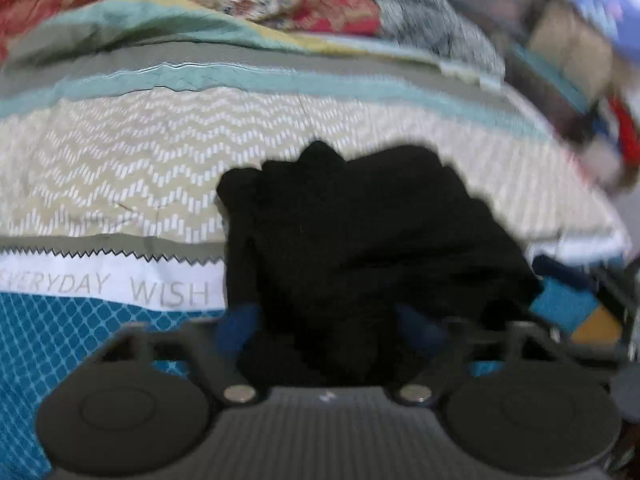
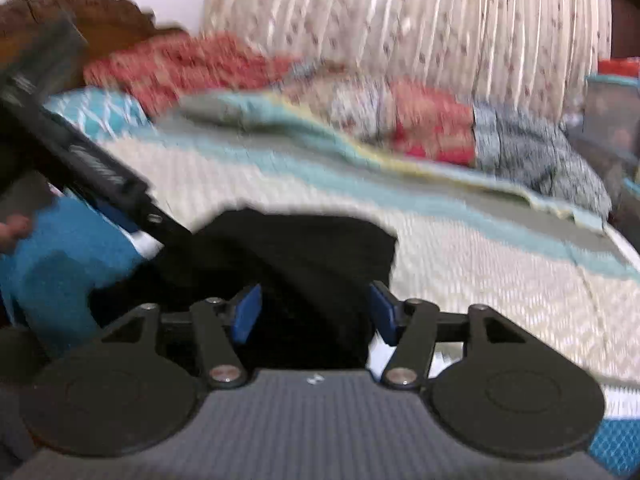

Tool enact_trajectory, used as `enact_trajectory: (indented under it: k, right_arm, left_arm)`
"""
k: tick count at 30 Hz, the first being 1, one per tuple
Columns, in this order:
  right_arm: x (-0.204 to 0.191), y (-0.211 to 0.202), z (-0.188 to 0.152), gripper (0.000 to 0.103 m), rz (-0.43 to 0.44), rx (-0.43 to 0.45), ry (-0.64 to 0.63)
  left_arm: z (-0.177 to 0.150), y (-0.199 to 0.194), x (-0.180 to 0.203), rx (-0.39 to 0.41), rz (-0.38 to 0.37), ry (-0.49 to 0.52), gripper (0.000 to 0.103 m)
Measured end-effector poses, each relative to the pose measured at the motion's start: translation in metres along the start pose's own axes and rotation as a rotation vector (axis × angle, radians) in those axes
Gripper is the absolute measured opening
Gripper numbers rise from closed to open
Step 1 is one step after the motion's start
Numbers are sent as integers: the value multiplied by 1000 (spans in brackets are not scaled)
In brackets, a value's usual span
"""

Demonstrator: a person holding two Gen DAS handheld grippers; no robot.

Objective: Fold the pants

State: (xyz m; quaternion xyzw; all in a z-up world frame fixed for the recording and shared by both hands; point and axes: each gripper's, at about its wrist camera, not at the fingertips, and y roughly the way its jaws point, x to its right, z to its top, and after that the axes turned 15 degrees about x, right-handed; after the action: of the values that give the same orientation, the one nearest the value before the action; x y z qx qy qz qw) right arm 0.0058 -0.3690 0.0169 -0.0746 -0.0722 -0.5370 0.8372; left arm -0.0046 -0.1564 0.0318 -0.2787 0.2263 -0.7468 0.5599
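From the left wrist, the black pants (image 1: 360, 240) lie bunched on the patterned bedspread (image 1: 120, 168). The left gripper (image 1: 328, 320) straddles their near edge, probably for a fresh pinch; whether its jaws press the cloth I cannot tell.

From the right wrist, the right gripper (image 2: 316, 312) stands with jaws apart over the pants. No containers are clearly visible.

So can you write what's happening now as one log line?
step: folding | pants: black, bunched on bedspread | left gripper: around pants, grip unclear | right gripper: open, pants between fingers
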Motion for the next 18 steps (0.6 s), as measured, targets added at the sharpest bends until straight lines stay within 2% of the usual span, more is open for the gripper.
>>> enact_trajectory:
  k: [2, 4, 7, 10, 12, 15, 16, 18]
  right_arm:
    - [2, 9, -3, 13, 13, -40, 84]
    - [-9, 2, 3, 12, 16, -17, 121]
    - [-35, -18, 15, 12, 62, 26, 94]
    - [-47, -24, 17, 12, 106, 15, 82]
    - [-51, -18, 7, 11, 118, -33, 82]
    - [-51, 4, -17, 11, 80, -158, 83]
    - [-50, 7, -22, 11, 71, -184, 90]
    - [-47, 2, -21, 14, 81, -181, 106]
  left_arm:
    - [-6, 6, 1, -35, -21, -6, 22]
    - [-2, -3, -3, -8, -5, -9, 18]
    - [12, -27, -15, 71, 10, -21, 16]
    - [19, -50, -32, 139, 26, -26, 16]
    - [11, -46, -41, 109, 40, -40, 16]
    - [-17, -16, -41, -25, 65, -47, 18]
    - [-26, -12, -38, -37, 78, -34, 21]
    - [-33, -16, -29, -4, 116, 17, 24]
